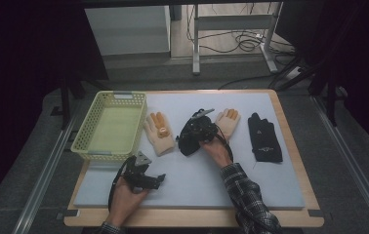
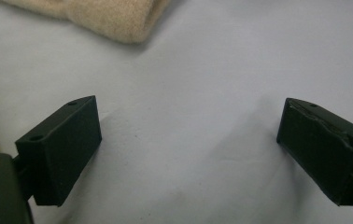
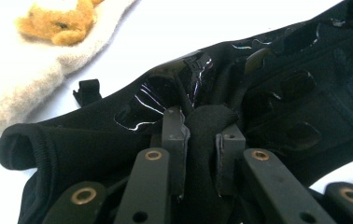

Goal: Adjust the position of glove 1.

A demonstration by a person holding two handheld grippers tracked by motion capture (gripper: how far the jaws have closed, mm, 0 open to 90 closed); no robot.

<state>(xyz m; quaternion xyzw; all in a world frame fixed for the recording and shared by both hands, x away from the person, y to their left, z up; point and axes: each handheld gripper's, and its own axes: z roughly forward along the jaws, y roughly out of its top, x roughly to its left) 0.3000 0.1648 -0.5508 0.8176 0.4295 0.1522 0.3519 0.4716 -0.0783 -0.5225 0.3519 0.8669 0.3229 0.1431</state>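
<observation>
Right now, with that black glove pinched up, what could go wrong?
1. The right gripper pinches only a small fold of the black glove, so the glove might slip out when lifted.
2. The glove's cuff hangs close to the cream glove, so it could drag that glove along.
3. The yellow basket sits on the far side of the cream glove, so a low carry might snag. The left gripper is open and can't help yet.

Dim room w/ dark vignetted edges, lit table centre, close-ups soft, overexposed bg
</observation>
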